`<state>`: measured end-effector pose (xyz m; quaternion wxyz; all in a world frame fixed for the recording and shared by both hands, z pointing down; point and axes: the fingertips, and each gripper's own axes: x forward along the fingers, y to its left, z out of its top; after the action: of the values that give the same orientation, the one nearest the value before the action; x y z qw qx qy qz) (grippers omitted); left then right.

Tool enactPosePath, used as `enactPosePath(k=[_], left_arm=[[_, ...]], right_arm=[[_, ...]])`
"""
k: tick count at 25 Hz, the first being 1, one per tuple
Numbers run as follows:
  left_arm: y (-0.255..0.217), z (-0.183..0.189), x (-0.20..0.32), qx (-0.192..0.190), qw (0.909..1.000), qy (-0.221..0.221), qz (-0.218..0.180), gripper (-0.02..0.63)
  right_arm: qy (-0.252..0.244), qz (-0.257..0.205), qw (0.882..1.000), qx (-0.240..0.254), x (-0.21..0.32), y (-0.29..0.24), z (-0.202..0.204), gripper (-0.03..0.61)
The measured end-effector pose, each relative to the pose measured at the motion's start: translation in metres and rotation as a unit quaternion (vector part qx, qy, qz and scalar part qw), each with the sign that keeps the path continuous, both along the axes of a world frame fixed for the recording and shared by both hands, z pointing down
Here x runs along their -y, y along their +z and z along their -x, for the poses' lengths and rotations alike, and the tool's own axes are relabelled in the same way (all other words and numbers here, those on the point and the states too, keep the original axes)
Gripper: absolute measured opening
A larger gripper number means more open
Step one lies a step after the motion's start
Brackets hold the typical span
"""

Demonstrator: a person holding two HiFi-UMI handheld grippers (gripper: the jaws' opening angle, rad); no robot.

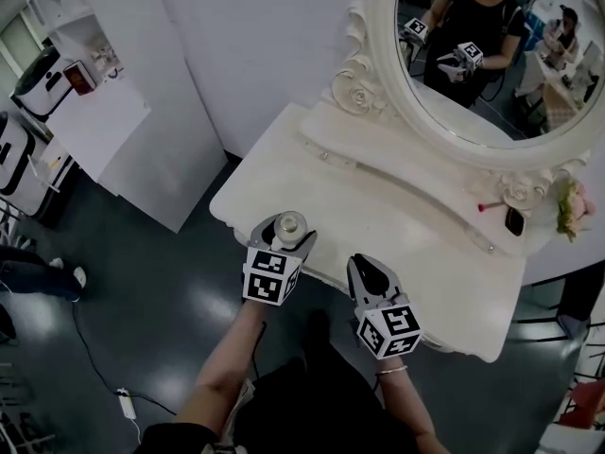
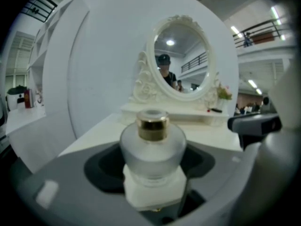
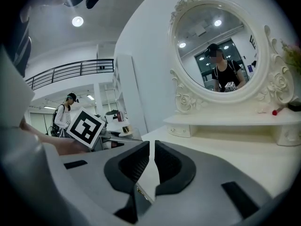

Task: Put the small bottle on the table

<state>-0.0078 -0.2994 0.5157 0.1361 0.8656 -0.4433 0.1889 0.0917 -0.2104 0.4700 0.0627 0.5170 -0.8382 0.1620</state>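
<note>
the small bottle [image 2: 153,147] is squat frosted glass with rounded shoulders, a gold collar, a pale top and a whitish square base. it stands upright, clamped between the jaws of the left gripper [image 1: 283,234]. in the head view it is over the front edge of the white table [image 1: 397,206], in front of the oval mirror [image 1: 492,55]; whether it touches the tabletop cannot be told. the right gripper [image 3: 151,160], just beside, has its jaws drawn together to a thin slit, holding nothing.
</note>
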Motion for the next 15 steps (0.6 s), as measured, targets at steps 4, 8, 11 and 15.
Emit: enactPosePath(k=[4, 8, 11, 15], left_arm=[[0.012, -0.007, 0.025, 0.0, 0.9999, -0.009, 0.007, 0.336], [0.022, -0.012, 0.045, 0.005, 0.9998, -0.014, 0.011, 0.336], [0.029, -0.016, 0.06, 0.009, 0.9997, -0.016, 0.013, 0.336], [0.039, -0.021, 0.078, 0.014, 0.9996, -0.022, 0.012, 0.336]], right_arm=[[-0.001, 0.006, 1.0, 0.0, 0.015, 0.006, -0.007, 0.006], [-0.001, 0.015, 1.0, 0.001, 0.028, 0.012, -0.012, 0.006], [0.001, 0.021, 1.0, 0.001, 0.037, 0.015, -0.017, 0.006], [0.004, 0.028, 1.0, 0.004, 0.048, 0.021, -0.022, 0.006]])
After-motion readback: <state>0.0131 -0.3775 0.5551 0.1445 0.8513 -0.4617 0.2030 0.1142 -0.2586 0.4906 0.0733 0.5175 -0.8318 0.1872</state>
